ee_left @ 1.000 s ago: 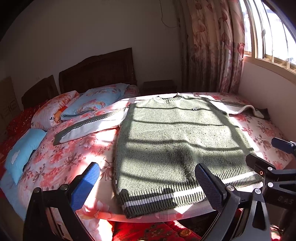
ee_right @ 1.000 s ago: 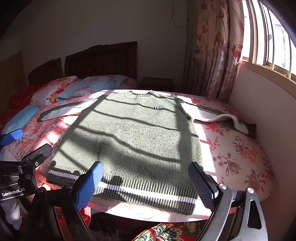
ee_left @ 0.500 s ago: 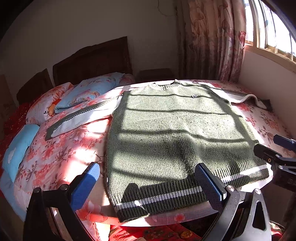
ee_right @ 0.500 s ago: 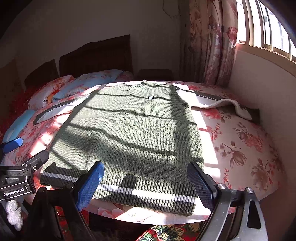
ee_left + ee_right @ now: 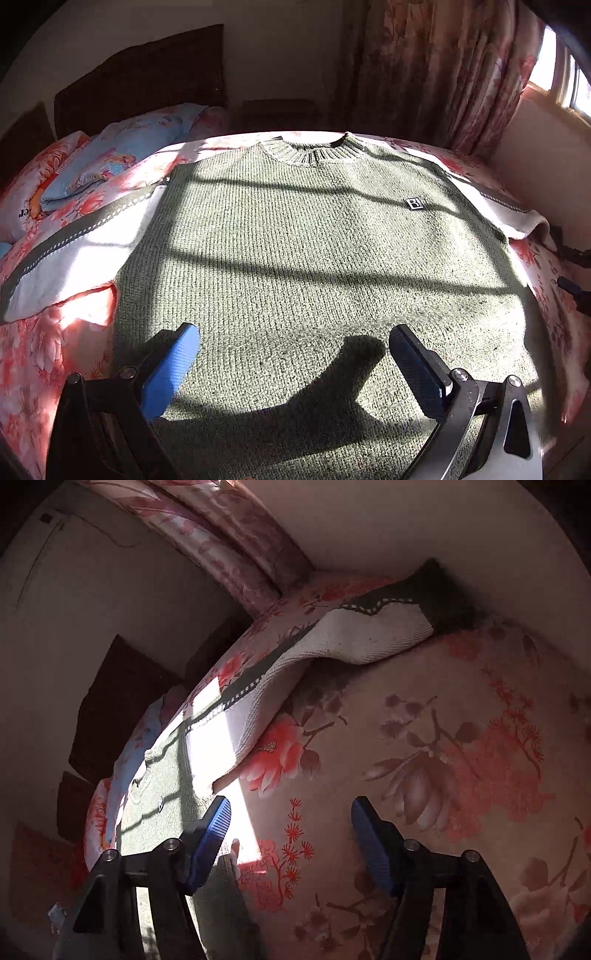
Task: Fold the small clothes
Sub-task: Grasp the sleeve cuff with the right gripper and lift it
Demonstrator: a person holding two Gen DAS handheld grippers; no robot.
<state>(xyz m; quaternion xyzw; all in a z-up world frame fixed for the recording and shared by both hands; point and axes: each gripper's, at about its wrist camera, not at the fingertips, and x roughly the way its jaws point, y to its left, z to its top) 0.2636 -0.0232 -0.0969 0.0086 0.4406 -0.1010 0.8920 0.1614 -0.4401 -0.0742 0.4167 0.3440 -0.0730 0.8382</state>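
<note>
A green knit sweater (image 5: 314, 266) lies flat, front up, on the floral bed sheet (image 5: 461, 775), with its collar (image 5: 314, 153) at the far end. Its white sleeves, each with a green stripe, spread out to the left (image 5: 70, 258) and right (image 5: 354, 638). My left gripper (image 5: 295, 365) hovers open over the lower body of the sweater, with nothing between its blue pads. My right gripper (image 5: 291, 834) is rolled on its side over bare sheet just beyond the sweater's right edge, below the right sleeve. Its jaws are closing with nothing between them.
Pillows (image 5: 122, 155) and a dark wooden headboard (image 5: 147, 81) stand at the far left of the bed. A floral curtain (image 5: 443, 74) hangs at the far right. A plain wall (image 5: 406, 524) runs close along the bed's right side, by the sleeve cuff.
My left gripper moved forward and lower over the sweater, so the hem left its view. My right gripper rolled and swung right toward the sleeve side, and its jaws narrowed.
</note>
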